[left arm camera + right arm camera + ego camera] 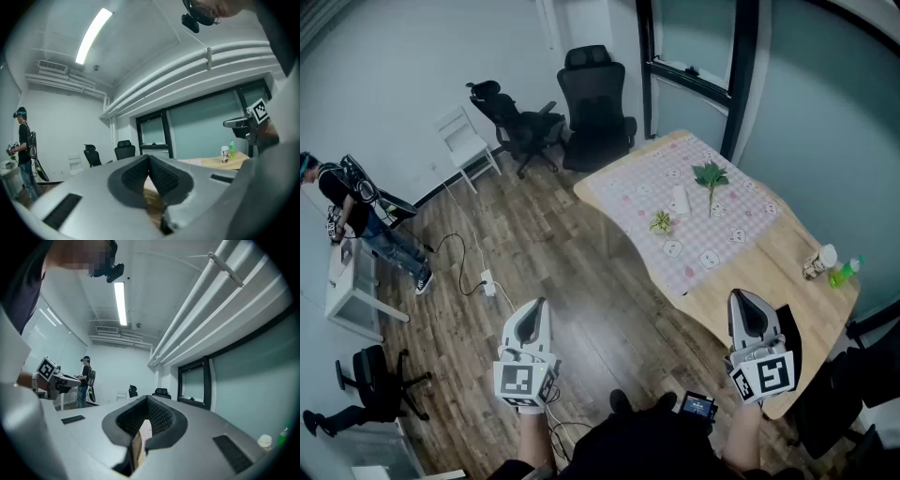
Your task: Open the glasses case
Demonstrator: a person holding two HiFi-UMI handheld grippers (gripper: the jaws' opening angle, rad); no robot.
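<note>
A small white oblong thing, which may be the glasses case, lies on the pink checked cloth far ahead on the wooden table. Both grippers are held level near my body, well short of it. The left gripper hangs over the wooden floor, its jaws shut with nothing between them. The right gripper is over the table's near corner, its jaws also shut and empty. Each gripper view shows the other gripper at its edge: the right gripper and the left gripper.
Two small plants stand on the cloth, and a white bottle and a green one near the table's right edge. Black office chairs and a white chair stand at the back. A person stands far left. A power strip lies on the floor.
</note>
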